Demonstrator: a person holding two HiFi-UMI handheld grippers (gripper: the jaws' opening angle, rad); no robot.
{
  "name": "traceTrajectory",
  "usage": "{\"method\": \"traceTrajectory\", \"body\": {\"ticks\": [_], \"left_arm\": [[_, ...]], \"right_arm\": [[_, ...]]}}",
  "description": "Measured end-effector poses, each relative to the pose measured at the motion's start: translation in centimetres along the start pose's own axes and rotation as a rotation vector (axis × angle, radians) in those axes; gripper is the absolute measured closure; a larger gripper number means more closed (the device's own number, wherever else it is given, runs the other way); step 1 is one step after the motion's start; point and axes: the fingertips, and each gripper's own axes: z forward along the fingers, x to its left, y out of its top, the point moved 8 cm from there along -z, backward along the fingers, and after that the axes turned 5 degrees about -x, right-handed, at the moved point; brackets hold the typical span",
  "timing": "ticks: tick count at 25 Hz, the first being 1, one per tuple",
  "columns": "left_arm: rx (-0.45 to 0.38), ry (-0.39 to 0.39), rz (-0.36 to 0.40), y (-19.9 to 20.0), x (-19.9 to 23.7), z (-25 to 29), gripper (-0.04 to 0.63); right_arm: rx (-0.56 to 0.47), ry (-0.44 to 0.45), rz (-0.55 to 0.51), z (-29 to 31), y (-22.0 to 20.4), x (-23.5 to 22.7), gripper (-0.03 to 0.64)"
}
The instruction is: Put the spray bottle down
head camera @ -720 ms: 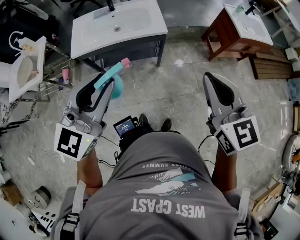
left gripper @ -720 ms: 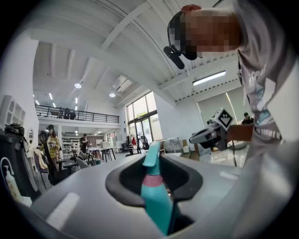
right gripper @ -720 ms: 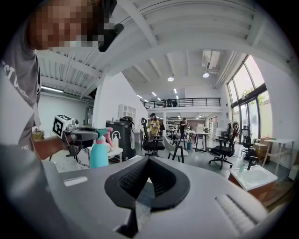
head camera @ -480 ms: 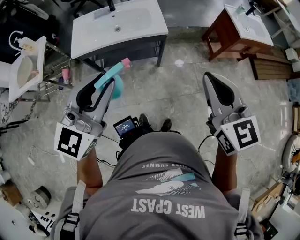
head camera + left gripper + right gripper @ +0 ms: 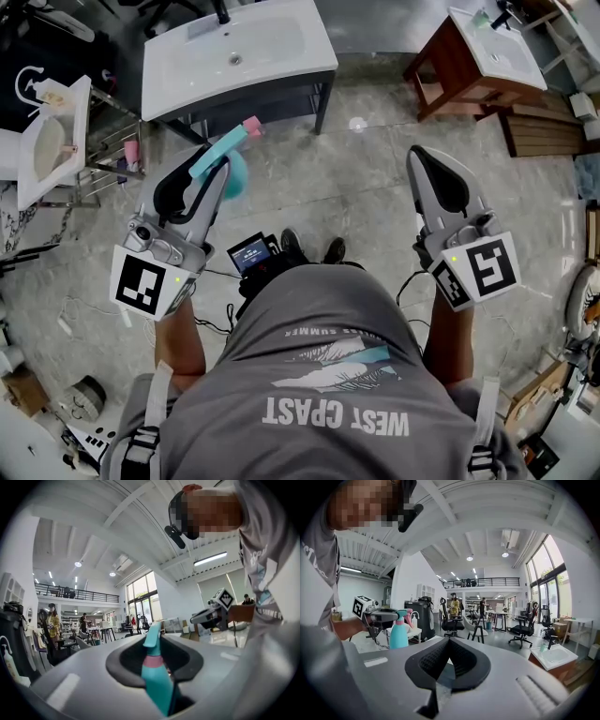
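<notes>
Presently the left gripper (image 5: 214,173) pinched the spray bottle (image 5: 225,150) near its neck, holding it in the air above the floor (image 5: 356,187), apart from the sink counter (image 5: 281,70). Released there, it would likely drop and topple. The right gripper (image 5: 419,159) was pressed together, empty.
</notes>
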Motion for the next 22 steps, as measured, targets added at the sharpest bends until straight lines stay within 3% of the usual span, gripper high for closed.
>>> {"method": "traceTrajectory", "body": {"ticks": [22], "left_arm": [[-0.033, -0.087, -0.018, -2.3, 6.3, 1.0, 0.506]], "right_arm": [[-0.048, -0.109, 0.055, 5.0, 1.0, 1.1, 0.615]]}}
